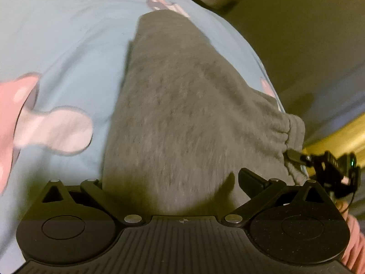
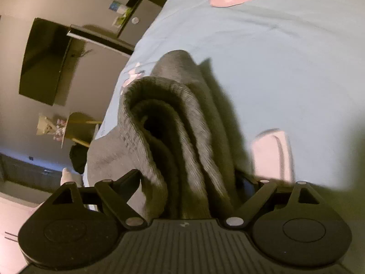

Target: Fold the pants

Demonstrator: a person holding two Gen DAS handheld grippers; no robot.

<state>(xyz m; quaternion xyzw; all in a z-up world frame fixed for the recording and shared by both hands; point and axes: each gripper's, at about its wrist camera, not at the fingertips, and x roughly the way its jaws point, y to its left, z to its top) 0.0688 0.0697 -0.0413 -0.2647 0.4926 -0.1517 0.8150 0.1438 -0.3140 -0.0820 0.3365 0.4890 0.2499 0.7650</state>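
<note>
On the light blue bedsheet point(image 1: 75, 45), grey fleece pants point(image 1: 182, 105) lie folded lengthwise. Right claw point(image 2: 194, 182) wide, cloth between, unpinched; left claw point(image 1: 168, 182) wide. Next: grab waistband, fold toward cuffs.

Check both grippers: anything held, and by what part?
Nothing looks gripped. The left gripper is open over the grey sweatpants. The right gripper is open too, with the folded waistband lying loose between its fingers.

No text, label, brand, number or sign is legible anywhere in either view.
</note>
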